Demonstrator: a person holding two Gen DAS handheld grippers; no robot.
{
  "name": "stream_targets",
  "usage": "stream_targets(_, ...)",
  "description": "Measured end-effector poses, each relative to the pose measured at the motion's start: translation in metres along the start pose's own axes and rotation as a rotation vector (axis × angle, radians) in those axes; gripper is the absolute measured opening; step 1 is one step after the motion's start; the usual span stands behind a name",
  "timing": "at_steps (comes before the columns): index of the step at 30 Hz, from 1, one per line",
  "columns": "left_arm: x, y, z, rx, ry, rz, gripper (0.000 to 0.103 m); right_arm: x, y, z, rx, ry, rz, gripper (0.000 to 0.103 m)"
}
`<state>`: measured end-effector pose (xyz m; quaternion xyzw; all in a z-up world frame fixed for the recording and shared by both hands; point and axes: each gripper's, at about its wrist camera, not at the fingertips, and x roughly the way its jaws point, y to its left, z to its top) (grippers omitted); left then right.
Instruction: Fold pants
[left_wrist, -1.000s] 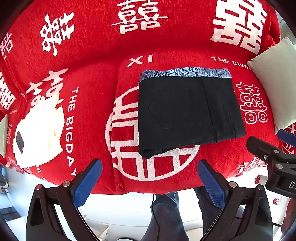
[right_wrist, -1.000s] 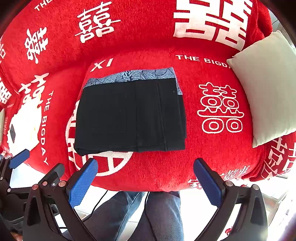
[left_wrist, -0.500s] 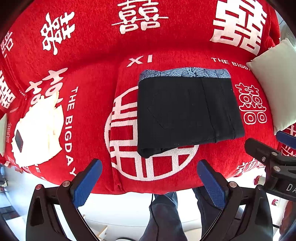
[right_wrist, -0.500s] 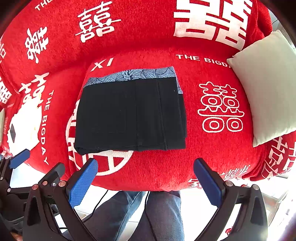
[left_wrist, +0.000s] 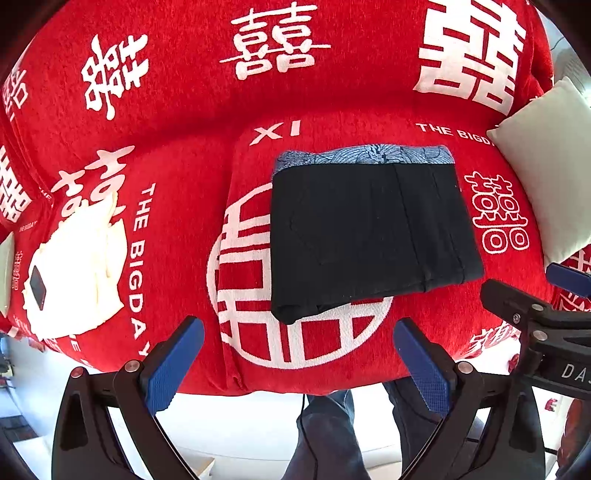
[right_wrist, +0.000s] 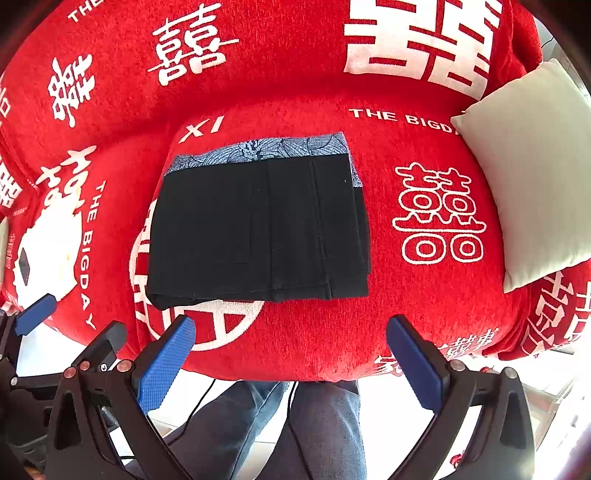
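Observation:
Black pants (left_wrist: 369, 232) lie folded into a flat rectangle on the red sofa seat, with a blue patterned lining strip (left_wrist: 365, 157) showing along the far edge. The same pants (right_wrist: 258, 229) fill the middle of the right wrist view. My left gripper (left_wrist: 299, 360) hangs open in front of the sofa's front edge, nothing between its blue pads. My right gripper (right_wrist: 291, 360) is also open and empty, held back from the seat. Neither touches the pants.
The sofa wears a red cover (right_wrist: 424, 314) with white characters. A pale cushion (right_wrist: 535, 177) leans at the right end. A cream folded cloth with a dark tag (left_wrist: 74, 266) lies at the left. A person's legs in jeans (right_wrist: 295, 435) stand below the seat edge.
Almost nothing has changed; both grippers stay open and back from the seat, with only a slight drift of the views. The pants lie still.

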<state>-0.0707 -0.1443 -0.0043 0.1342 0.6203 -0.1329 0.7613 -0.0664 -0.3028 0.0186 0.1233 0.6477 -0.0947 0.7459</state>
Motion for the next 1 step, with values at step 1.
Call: stream_targets(1, 0.0009, -0.0001, 0.0002, -0.002, 0.006, 0.0, 0.103, -0.0001, -0.0002, 0.0002, 0.0, -0.001, 0.0, 0.103)
